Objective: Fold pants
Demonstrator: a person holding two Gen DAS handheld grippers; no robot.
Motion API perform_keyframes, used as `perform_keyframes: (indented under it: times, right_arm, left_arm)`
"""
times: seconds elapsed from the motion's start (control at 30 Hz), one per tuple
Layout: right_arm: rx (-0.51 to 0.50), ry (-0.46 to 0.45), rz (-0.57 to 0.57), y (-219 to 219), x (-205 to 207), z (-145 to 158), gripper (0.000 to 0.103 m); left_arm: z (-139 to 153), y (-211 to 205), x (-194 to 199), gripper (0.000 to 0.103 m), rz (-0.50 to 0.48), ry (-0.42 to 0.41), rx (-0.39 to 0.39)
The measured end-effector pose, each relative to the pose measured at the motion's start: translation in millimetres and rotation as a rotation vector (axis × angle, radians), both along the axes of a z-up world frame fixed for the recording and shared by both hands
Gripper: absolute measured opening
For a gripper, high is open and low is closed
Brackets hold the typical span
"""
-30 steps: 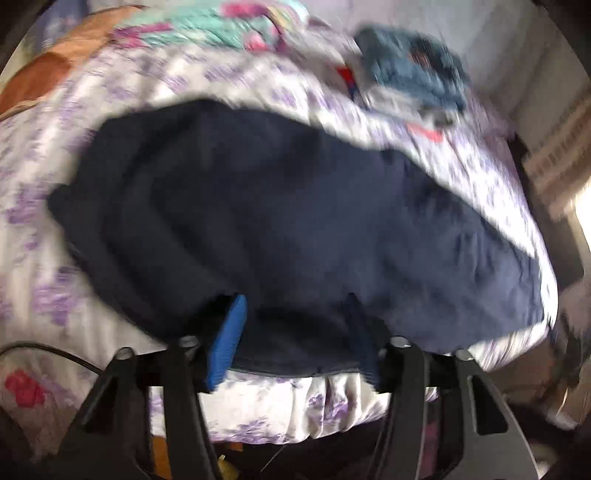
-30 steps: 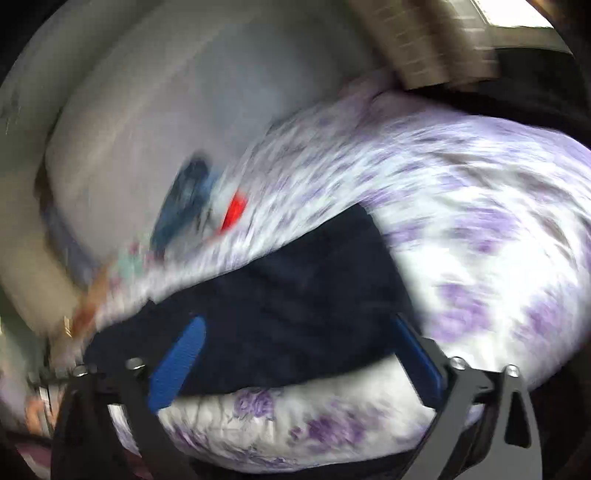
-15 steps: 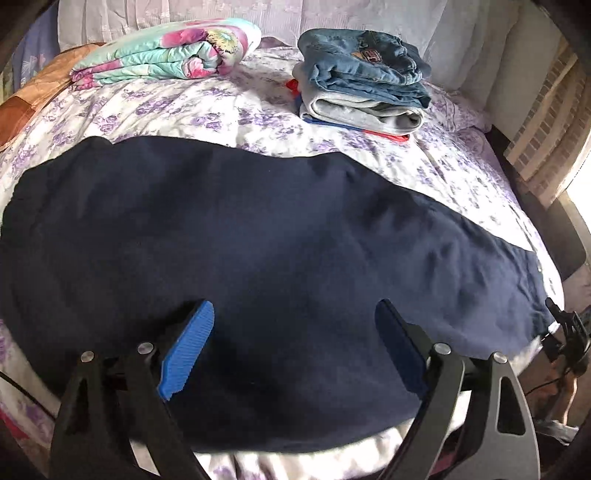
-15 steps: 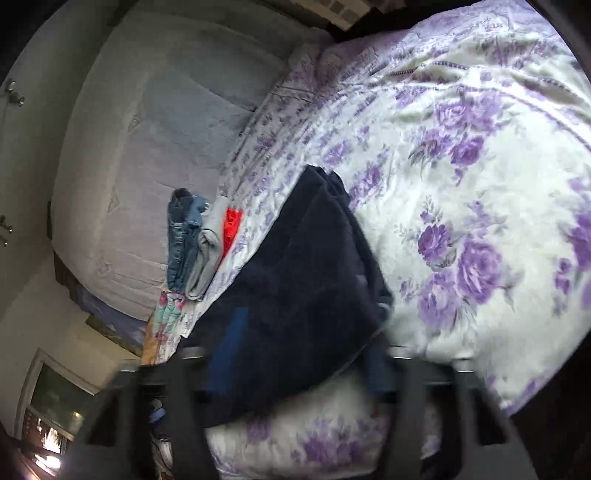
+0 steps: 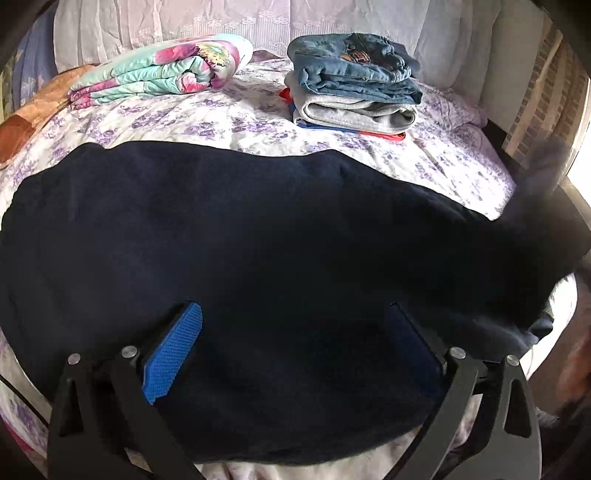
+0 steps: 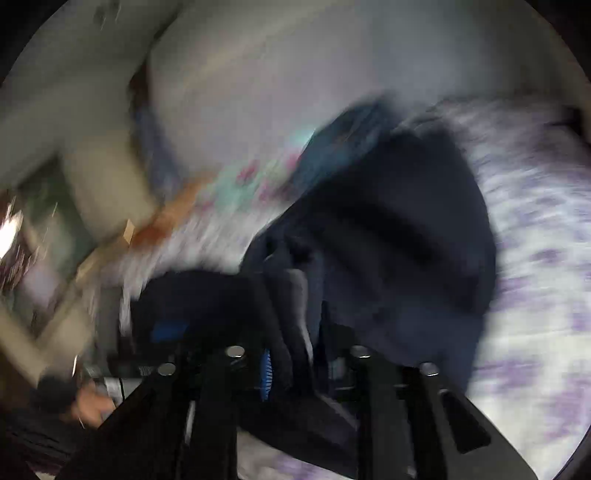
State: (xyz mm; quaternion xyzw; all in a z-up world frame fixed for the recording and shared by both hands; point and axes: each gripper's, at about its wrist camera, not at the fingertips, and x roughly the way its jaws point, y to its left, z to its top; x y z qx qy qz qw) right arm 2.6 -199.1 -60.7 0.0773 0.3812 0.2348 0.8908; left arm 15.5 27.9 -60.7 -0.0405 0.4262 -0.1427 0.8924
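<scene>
Dark navy pants [image 5: 258, 236] lie spread across the floral bed sheet [image 5: 221, 122]. My left gripper [image 5: 295, 332] is open, its blue pads [image 5: 173, 354] wide apart and resting low over the near edge of the pants. In the blurred right wrist view, my right gripper [image 6: 295, 354] is shut on the leg end of the pants [image 6: 388, 236] and lifts it off the bed; the cloth bunches between its fingers. That lifted end shows as a dark blur at the far right of the left wrist view [image 5: 543, 177].
A stack of folded jeans and grey clothes [image 5: 354, 96] sits at the back of the bed. A folded floral blanket [image 5: 162, 70] lies back left, beside an orange cover [image 5: 22, 122]. White pillows [image 5: 184, 18] line the headboard.
The right gripper has closed on the leg end of the pants and raised it, moving fast. The left gripper has settled open over the near edge.
</scene>
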Motion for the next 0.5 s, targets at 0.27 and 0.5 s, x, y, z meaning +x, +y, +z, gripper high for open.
perform_keyframes:
  times: [0.27,0.5]
  right_arm:
    - [-0.145,-0.141,0.031,10,-20,9,0.057]
    - [-0.266,-0.109,0.118,33,-19,-8,0.055]
  left_arm:
    - [4,16,-11,0.098,-0.025,0.017,-0.06]
    - [2,14,-14,0.098,-0.024,0.006,-0.042]
